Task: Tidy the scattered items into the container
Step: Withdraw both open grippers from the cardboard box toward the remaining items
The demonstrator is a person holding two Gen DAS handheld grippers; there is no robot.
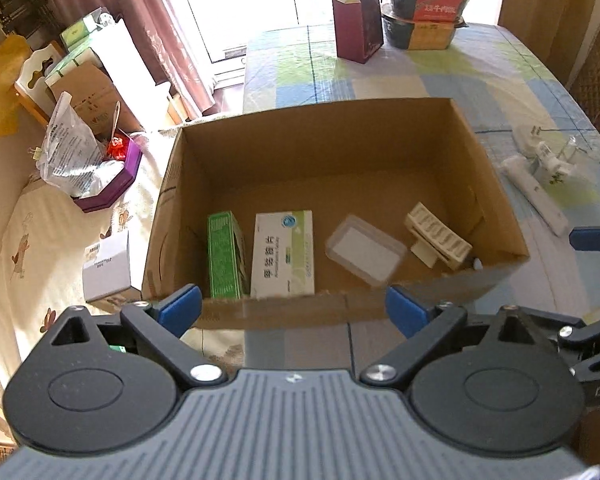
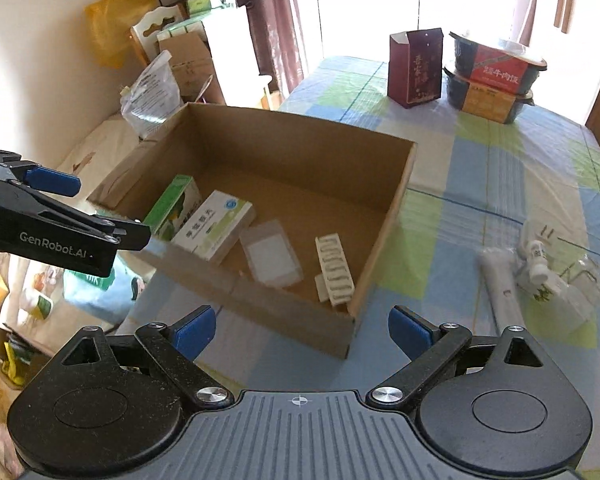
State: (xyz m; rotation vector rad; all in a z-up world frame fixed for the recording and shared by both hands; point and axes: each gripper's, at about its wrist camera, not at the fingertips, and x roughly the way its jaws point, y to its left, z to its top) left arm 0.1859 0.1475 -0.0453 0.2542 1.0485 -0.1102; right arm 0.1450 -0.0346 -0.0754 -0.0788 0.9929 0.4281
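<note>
An open cardboard box (image 1: 496, 172) (image 2: 384, 216) stands on the checked tablecloth. Inside lie a green carton (image 1: 223, 256) (image 2: 168, 204), a white medicine box (image 1: 284, 254) (image 2: 216, 224), a clear plastic case (image 1: 366, 250) (image 2: 271, 257) and a cream clip-like piece (image 1: 436, 236) (image 2: 334, 272). To the right of the box, on the cloth, lie a white tube (image 1: 534, 196) (image 2: 500, 284) and a small white bottle (image 2: 536, 260) with clear packaging. My left gripper (image 1: 294, 306) hangs open before the box's near wall, holding nothing. My right gripper (image 2: 300, 330) is open and empty near the box's right corner.
A maroon carton (image 2: 416, 68) and stacked food tubs (image 2: 496, 76) stand at the table's far end. Left of the table, a covered surface holds a purple box (image 1: 112, 184), a plastic bag and a white box (image 1: 106, 268). Chairs and cartons sit by the curtain.
</note>
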